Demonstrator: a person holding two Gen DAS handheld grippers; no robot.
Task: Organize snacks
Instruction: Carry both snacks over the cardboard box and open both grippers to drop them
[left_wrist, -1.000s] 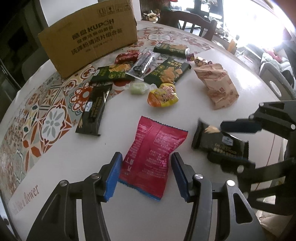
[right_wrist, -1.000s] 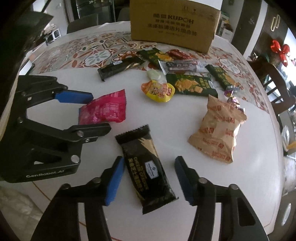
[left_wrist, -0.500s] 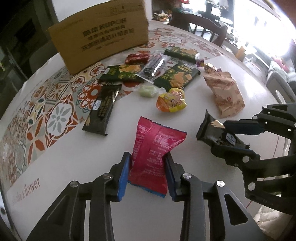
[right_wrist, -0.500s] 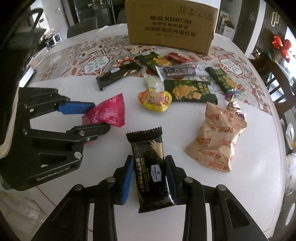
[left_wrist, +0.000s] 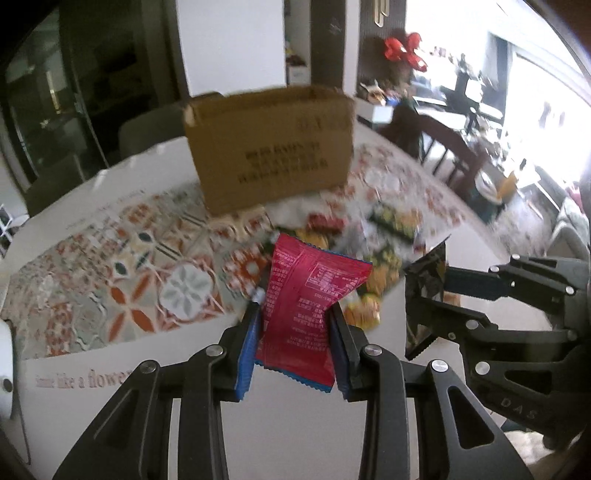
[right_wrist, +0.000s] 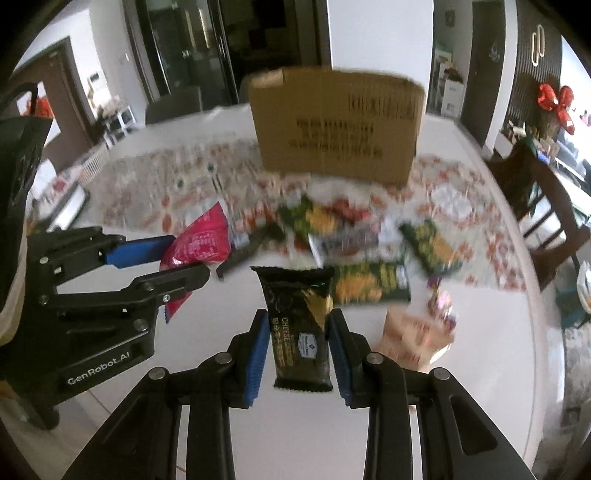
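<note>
The left gripper (left_wrist: 295, 332) is clamped on a red snack packet (left_wrist: 308, 306), its blue pads pressed against the packet's lower half; the upper half fans out above the fingertips and the bottom seam hangs below them. The right gripper (right_wrist: 297, 343) is closed on a black cheese cracker bar (right_wrist: 301, 328), gripped across its middle, with the top seam projecting beyond the jaws. Both items are held clear of the white table (right_wrist: 480, 332). The cardboard box (right_wrist: 336, 129) stands upright at the table's far side. Between the box and the held items, the remaining snacks (right_wrist: 369, 258) lie scattered and blurred. In front of the box, a patterned runner (left_wrist: 140, 280) is spread.
</note>
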